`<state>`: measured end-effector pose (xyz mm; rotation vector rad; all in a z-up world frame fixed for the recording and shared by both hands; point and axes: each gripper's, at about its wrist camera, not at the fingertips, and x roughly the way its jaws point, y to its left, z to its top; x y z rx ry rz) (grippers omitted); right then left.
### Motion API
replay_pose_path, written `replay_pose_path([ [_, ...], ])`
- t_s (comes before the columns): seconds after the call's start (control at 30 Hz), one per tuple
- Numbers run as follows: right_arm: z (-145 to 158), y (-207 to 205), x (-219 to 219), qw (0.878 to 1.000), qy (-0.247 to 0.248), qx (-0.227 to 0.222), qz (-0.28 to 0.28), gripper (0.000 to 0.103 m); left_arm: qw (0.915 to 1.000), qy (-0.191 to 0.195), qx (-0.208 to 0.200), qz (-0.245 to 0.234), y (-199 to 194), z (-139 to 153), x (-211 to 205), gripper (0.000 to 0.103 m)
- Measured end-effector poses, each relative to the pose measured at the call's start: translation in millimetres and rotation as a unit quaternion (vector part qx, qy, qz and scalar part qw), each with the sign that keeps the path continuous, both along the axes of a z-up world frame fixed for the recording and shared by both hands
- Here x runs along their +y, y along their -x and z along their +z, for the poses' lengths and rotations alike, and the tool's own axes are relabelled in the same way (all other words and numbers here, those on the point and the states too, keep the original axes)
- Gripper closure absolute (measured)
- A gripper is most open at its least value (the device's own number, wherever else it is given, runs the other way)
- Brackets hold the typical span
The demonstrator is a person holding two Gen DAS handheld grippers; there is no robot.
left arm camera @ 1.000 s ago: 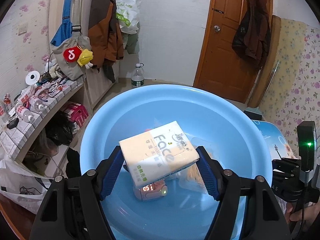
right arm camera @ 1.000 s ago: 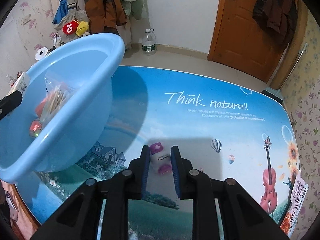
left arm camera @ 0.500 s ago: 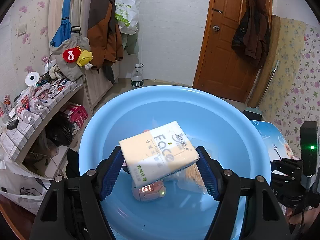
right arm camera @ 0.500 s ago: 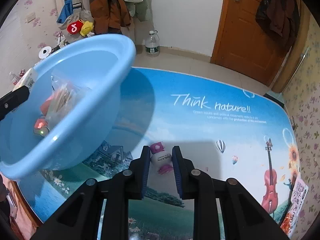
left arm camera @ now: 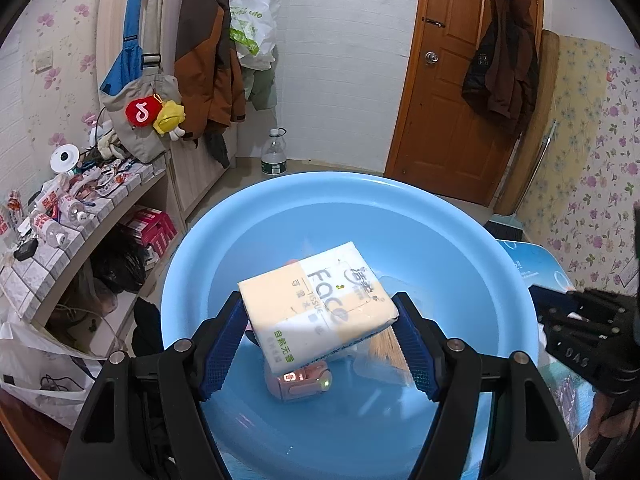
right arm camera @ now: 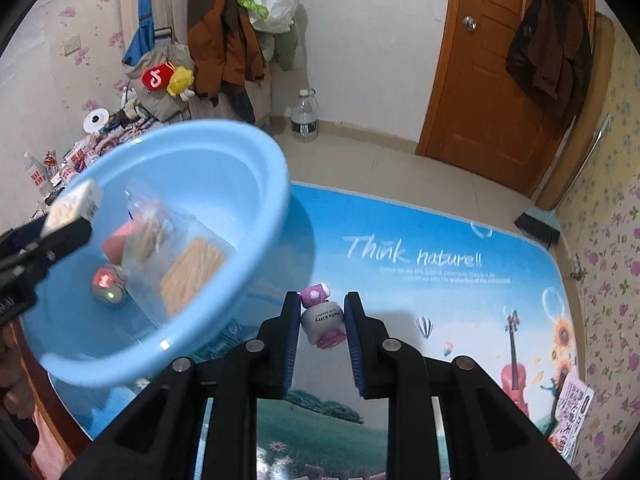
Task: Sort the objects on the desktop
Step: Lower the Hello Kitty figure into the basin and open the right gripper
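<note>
While gripped: "Face" tissue pack (left arm camera: 318,303) ("Hello Kitty" bottle (right arm camera: 322,317))

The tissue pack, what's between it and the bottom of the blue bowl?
Left wrist view: under the tissue pack sit a pink gadget and a clear bag, inside the blue bowl.
</note>
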<state>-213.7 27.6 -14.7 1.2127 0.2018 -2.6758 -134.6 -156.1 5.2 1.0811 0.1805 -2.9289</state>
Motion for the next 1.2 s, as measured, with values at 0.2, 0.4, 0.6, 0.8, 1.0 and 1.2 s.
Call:
replay_pose_path([
  [0.2,16.2,-3.6,-11.5,0.999,-0.018,0.027,0.003,0.080,1.0000,-0.002,-0.003,0.001,-0.6,-2.9,-3.5,0.032],
  [0.4,32.4,-4.1,-14.7,0.999,-0.011,0.043,0.007,0.080,1.0000,-0.005,-0.002,0.000,-0.7,-4.5,-5.6,0.032],
  [0.6,41.2,-6.4,-37.8,0.998,0.000,0.050,0.035,0.080,1.0000,-0.004,-0.002,0.000,-0.1,-4.5,-5.9,0.032],
  [0.8,36.7,-7.9,-65.9,0.997,0.008,0.044,0.068,0.080,1.0000,-0.004,-0.002,0.000,-0.4,-5.1,-7.1,0.032],
  [1.0,22.9,-9.6,-79.2,0.996,0.013,0.027,0.083,0.080,1.0000,-0.002,-0.001,0.001,-1.6,-4.9,-9.4,0.032],
  [1.2,12.1,-11.1,-85.3,0.996,0.020,0.012,0.088,0.080,1.0000,-0.003,-0.001,0.001,-2.6,-4.9,-9.6,0.032],
])
